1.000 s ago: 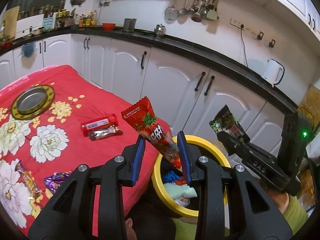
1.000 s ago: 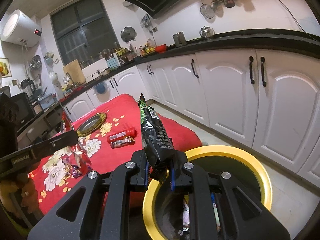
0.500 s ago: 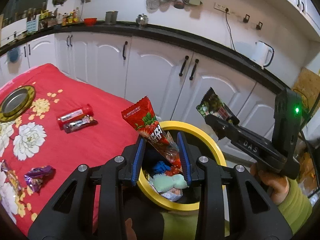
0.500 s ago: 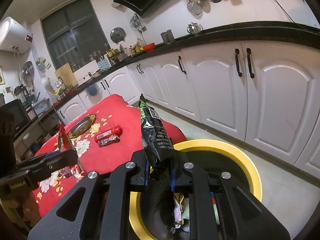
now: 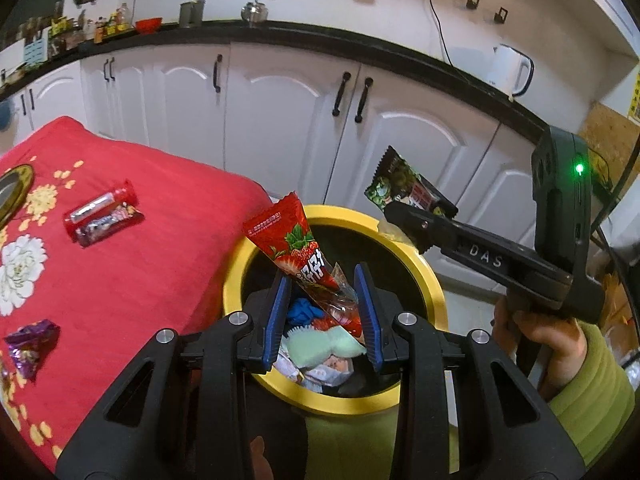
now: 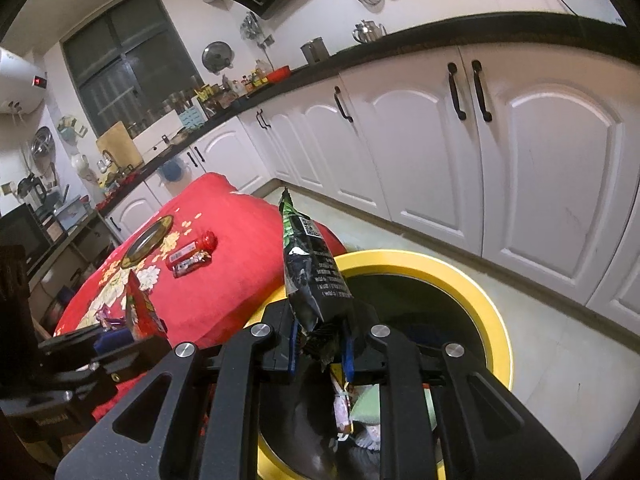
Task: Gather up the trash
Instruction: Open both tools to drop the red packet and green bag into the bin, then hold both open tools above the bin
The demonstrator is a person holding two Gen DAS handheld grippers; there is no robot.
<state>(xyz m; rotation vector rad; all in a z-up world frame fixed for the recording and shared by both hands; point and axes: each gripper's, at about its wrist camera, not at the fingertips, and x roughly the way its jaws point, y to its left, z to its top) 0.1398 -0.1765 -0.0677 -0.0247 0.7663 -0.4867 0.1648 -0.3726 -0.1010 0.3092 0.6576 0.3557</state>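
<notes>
Holding a red strawberry wrapper (image 5: 298,250), the left gripper (image 5: 326,308) hangs directly over the open mouth of the yellow-rimmed bin (image 5: 430,280). Its jaws stand narrowly apart and pinch the wrapper's lower, clear end; the long axis rises out of the jaws and leans toward the red-covered table (image 5: 160,240). The right gripper (image 6: 320,346) carries a dark green wrapper (image 6: 310,276), gripped at its crumpled lower end between jaws set closer together, with the long axis standing nearly upright. This gripper sits at the bin rim on the table side, its tip just over the opening.

Inside the bin lie earlier discards, among them a pale green piece and something blue. Judged from this layout, both wrappers are ready for release: each already lies above the bin mouth, so the coming move turns on parting the jaws, not on further travel. The left gripper is the more centred of the two; the right one's upper wrapper end leans toward the rim and could catch there.

Beyond the bin, on the table, remain a red tube packet (image 5: 100,210) touching a dark candy bar (image 5: 106,226), and a purple wrapper (image 5: 30,344) farther from the bin.
</notes>
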